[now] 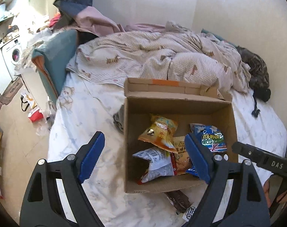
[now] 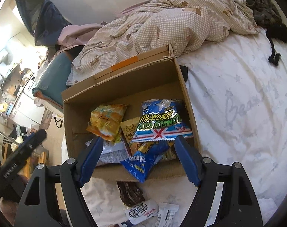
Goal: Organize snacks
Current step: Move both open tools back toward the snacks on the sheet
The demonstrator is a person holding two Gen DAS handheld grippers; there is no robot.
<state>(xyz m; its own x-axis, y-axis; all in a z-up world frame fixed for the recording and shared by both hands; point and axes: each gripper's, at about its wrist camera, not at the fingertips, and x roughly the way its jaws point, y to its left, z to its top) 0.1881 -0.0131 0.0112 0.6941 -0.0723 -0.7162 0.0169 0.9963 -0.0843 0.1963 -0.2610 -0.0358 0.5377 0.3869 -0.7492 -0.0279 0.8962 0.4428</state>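
An open cardboard box (image 1: 136,113) (image 2: 77,113) stands on the bed with several snack bags inside: an orange bag (image 1: 158,132) (image 2: 105,121), a blue Lonely God bag (image 1: 211,138) (image 2: 160,121), a white bag (image 1: 156,162) and a small blue bag (image 2: 143,162) over the near wall. My left gripper (image 1: 143,158) is open and empty above the box's near left corner. My right gripper (image 2: 138,160) is open and empty over the box's near edge; it also shows in the left wrist view (image 1: 260,157). A dark snack packet (image 2: 131,193) (image 1: 178,200) and white packets (image 2: 141,211) lie on the sheet in front of the box.
A rumpled checked duvet (image 1: 153,56) (image 2: 162,22) lies behind the box. A dark garment (image 1: 257,70) (image 2: 264,9) is at the far right. A teal cushion (image 1: 54,56) marks the bed's left edge, with cluttered floor (image 1: 16,128) beyond. White sheet (image 2: 238,104) spreads to the right.
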